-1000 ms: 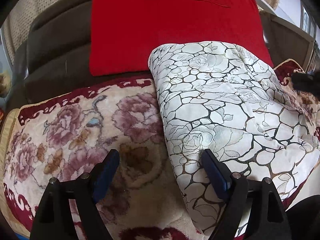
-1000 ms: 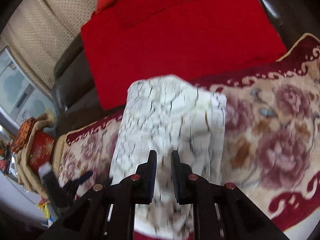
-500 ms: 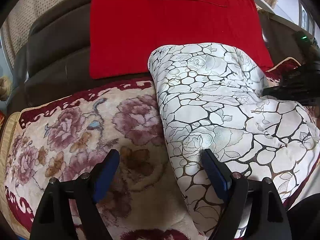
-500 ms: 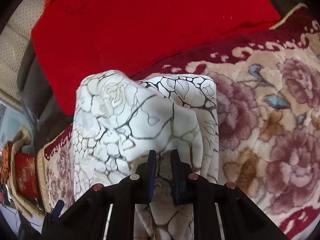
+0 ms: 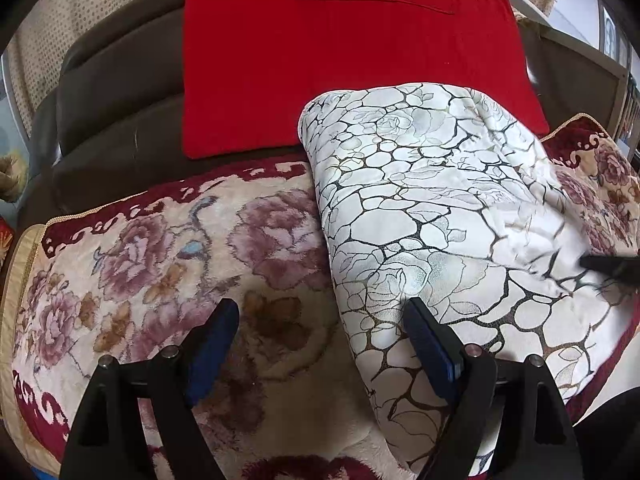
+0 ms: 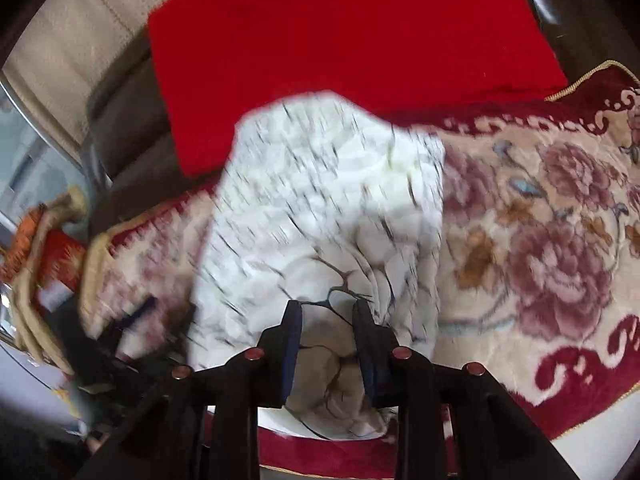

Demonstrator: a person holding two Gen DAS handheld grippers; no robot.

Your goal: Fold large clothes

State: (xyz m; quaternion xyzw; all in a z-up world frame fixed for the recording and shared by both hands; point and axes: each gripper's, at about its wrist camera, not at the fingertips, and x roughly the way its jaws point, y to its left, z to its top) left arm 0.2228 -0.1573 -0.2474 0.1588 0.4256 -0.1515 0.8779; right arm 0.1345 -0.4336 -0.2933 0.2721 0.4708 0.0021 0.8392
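Lying folded on the floral blanket [image 5: 160, 264], the white patterned garment [image 5: 420, 208] runs lengthwise away from both cameras toward the red cushion [image 5: 340, 60]. The right tool [image 6: 327, 308] sits at the garment's near edge, its jaws opening with a fold of cloth between them. The left tool [image 5: 320, 312] is spread wide and holds nothing, straddling the garment's left long edge: one finger over the blanket, the other against the cloth, nearer that edge.
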